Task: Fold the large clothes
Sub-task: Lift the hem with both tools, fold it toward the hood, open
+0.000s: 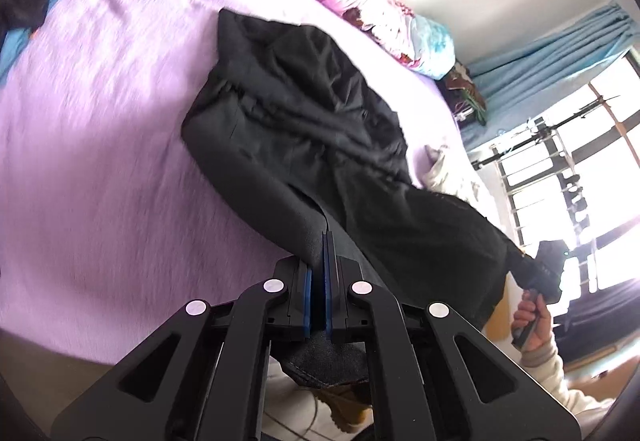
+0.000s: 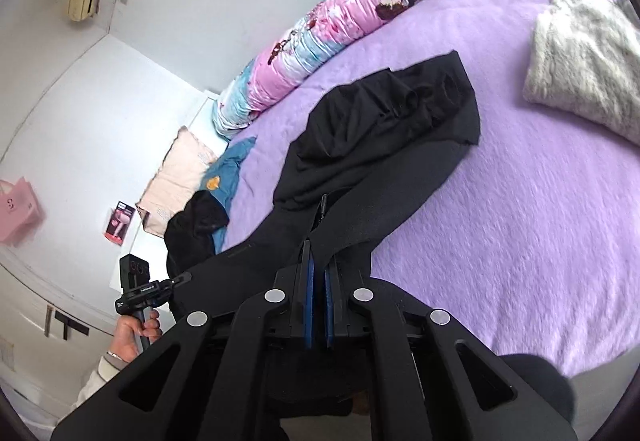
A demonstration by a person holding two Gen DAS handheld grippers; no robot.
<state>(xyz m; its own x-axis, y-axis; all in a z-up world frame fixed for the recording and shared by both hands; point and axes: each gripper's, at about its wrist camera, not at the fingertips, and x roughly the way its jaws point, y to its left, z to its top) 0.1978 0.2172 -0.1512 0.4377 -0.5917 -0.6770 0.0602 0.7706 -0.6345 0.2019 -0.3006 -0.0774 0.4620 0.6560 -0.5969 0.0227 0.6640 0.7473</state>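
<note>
A large black garment (image 1: 312,129) is stretched from the purple bed (image 1: 100,161) up to both grippers. In the left wrist view my left gripper (image 1: 325,241) is shut on one edge of the cloth, which runs between its blue pads (image 1: 307,301). The other gripper unit (image 1: 544,269) shows at far right, in a hand, at the garment's other corner. In the right wrist view my right gripper (image 2: 318,261) is shut on the black garment (image 2: 384,129) near a zipper pull (image 2: 323,201). The garment's far end still lies crumpled on the bed (image 2: 520,221).
A rolled pink and blue quilt (image 2: 340,29) lies along the wall. A grey fluffy cushion (image 2: 584,69) sits at right. A blue and black clothes pile (image 2: 212,201) lies by a beige pillow (image 2: 176,177). A window with blue curtains (image 1: 552,53) is beyond the bed.
</note>
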